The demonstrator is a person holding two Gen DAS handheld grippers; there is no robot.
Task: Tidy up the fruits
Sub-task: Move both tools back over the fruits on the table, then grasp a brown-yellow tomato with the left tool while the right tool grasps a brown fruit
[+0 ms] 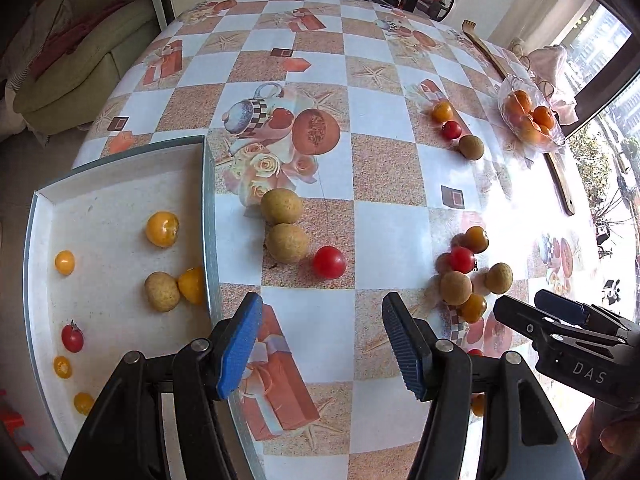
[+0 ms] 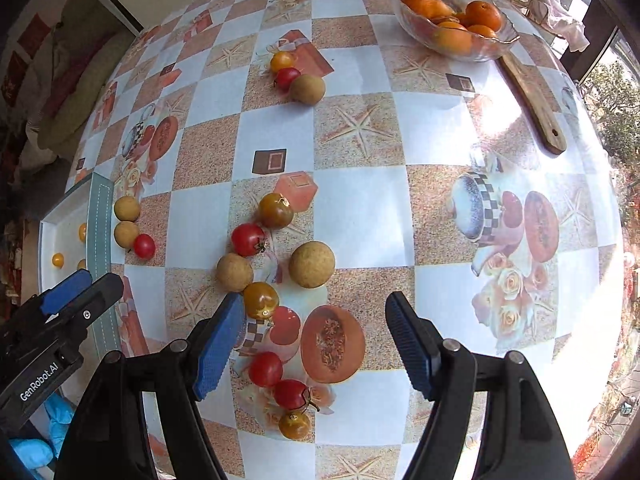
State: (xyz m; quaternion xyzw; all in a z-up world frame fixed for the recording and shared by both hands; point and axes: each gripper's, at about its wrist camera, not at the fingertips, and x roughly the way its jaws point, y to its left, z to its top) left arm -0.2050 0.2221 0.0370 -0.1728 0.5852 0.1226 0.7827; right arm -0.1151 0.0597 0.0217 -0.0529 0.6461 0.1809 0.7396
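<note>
A white tray (image 1: 120, 200) at the left holds several small yellow and red tomatoes and one brown longan (image 1: 161, 291). My left gripper (image 1: 322, 342) is open and empty, just right of the tray's wall. Ahead of it lie two longans (image 1: 287, 243) and a red tomato (image 1: 329, 262). My right gripper (image 2: 316, 340) is open above a loose cluster of tomatoes and longans. A yellow tomato (image 2: 261, 300) sits by its left finger and a red tomato (image 2: 265, 368) lies on the cloth between the fingers, neither gripped. Farther back three more fruits (image 2: 298, 76) lie together.
A glass bowl (image 2: 404, 12) of oranges stands at the far right, with a long wooden stick (image 2: 532, 92) beside it. The table has a checkered printed cloth. Its left edge runs just beyond the tray, with a green sofa (image 1: 80, 60) past it.
</note>
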